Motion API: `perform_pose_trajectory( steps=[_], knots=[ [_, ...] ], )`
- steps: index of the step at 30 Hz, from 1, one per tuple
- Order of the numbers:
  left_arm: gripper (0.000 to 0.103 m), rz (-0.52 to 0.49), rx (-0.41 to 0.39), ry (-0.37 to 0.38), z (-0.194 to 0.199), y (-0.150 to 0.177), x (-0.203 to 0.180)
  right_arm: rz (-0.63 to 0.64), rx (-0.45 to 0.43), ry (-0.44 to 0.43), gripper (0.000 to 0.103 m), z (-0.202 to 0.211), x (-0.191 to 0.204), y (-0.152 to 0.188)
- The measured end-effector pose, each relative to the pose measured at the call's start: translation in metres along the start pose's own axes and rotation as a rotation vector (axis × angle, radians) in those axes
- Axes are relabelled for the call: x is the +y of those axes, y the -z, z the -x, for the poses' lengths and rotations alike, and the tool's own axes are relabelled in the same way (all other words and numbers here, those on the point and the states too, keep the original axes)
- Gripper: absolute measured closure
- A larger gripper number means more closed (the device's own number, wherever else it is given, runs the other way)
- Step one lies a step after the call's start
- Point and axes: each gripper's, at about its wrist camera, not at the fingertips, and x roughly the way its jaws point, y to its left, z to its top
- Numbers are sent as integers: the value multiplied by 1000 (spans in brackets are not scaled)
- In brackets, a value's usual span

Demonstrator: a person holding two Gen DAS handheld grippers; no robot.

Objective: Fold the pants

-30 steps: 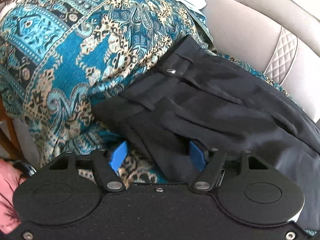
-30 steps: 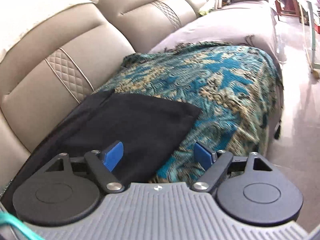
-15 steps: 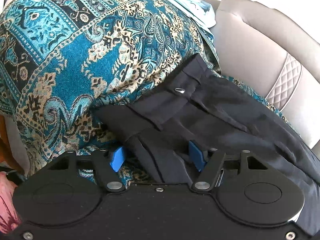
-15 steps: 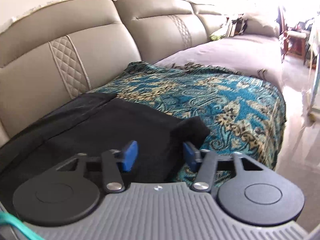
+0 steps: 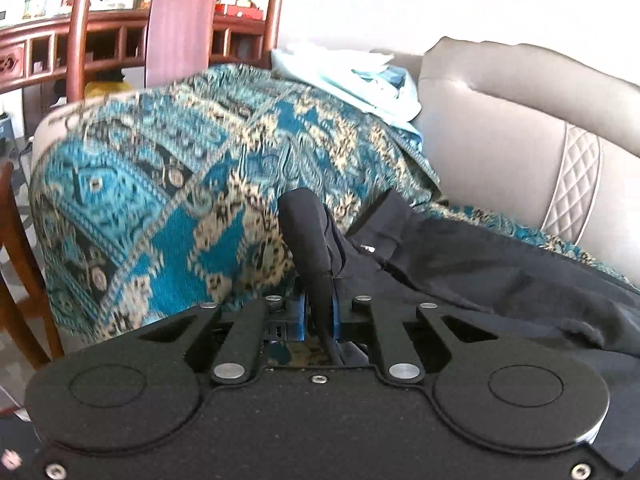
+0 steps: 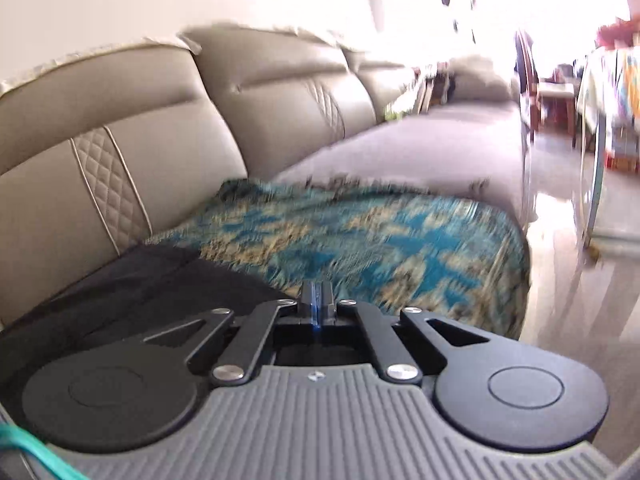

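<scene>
Black pants (image 5: 480, 280) lie across a teal patterned throw (image 5: 180, 208) on a beige sofa. My left gripper (image 5: 319, 308) is closing on the waist end, its blue pads pressing a bunched fold (image 5: 308, 232) that stands up above them. A waistband button (image 5: 370, 247) shows just to the right. In the right wrist view the pants (image 6: 152, 292) spread at lower left, their edge running in to my right gripper (image 6: 317, 300). Its pads are pressed together at the pants' corner, and the pinched cloth itself is hidden.
The sofa back (image 6: 120, 120) rises behind the pants. Light blue clothes (image 5: 352, 80) are piled on the throw near the sofa arm. A wooden chair (image 5: 180, 20) and a sideboard stand beyond. To the right of the throw (image 6: 400, 240) is shiny floor (image 6: 560, 280).
Both grippers' jaws have gone from wide apart to shut on the pants. Both have risen and tipped up, the left one lifting a fold of the waist end.
</scene>
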Motion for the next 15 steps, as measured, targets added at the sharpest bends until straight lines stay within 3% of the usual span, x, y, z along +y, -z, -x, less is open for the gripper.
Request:
perform_pose_trajectory(
  steps=[4, 6, 8, 10, 12, 14, 15],
  knots=[
    [91, -33, 31, 1, -1, -7, 1, -1, 128, -28, 99, -10, -19, 5],
    [91, -45, 49, -7, -4, -6, -1, -120, 219, -97, 88, -21, -37, 5],
    [91, -49, 64, -17, -6, -3, -1, -281, 268, -152, 84, -27, -56, 6],
    [91, -47, 77, -27, -9, 1, -1, -388, 286, -154, 80, -31, -69, 8],
    [90, -47, 87, -34, -12, 4, -1, -428, 278, -135, 56, -32, -75, 7],
    [90, -54, 93, -39, -13, 6, -1, -426, 271, -141, 42, -34, -74, 7],
    [90, -59, 96, -40, -14, 7, -1, -415, 273, -146, 40, -37, -72, 7]
  ],
)
